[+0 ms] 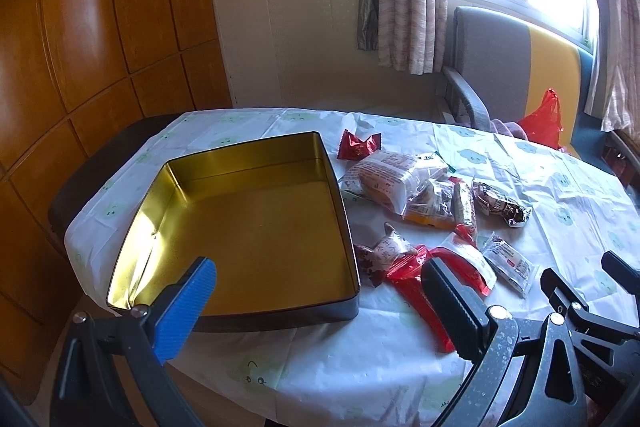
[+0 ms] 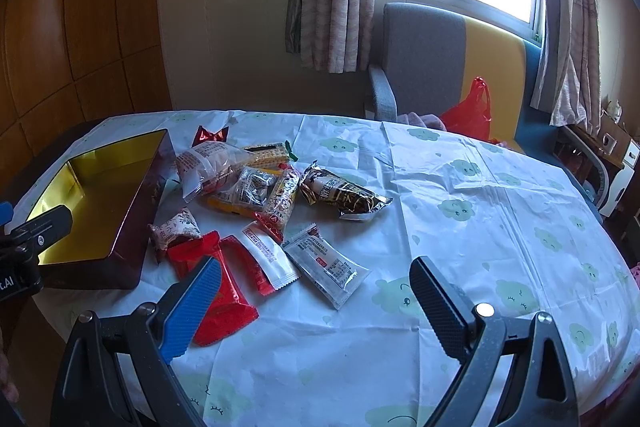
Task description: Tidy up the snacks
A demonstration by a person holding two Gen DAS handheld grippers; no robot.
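Observation:
An empty gold-lined tin box sits on the table's left side; it also shows in the right wrist view. Several wrapped snacks lie to its right: a clear bread pack, a dark foil pack, red packets, a white sachet and a red candy. My left gripper is open over the box's near edge. My right gripper is open and empty, just short of the red packets and the sachet.
The table wears a white cloth with green cloud prints. A grey and yellow armchair with a red plastic bag stands behind it under a curtained window. Wooden panelling lines the left wall.

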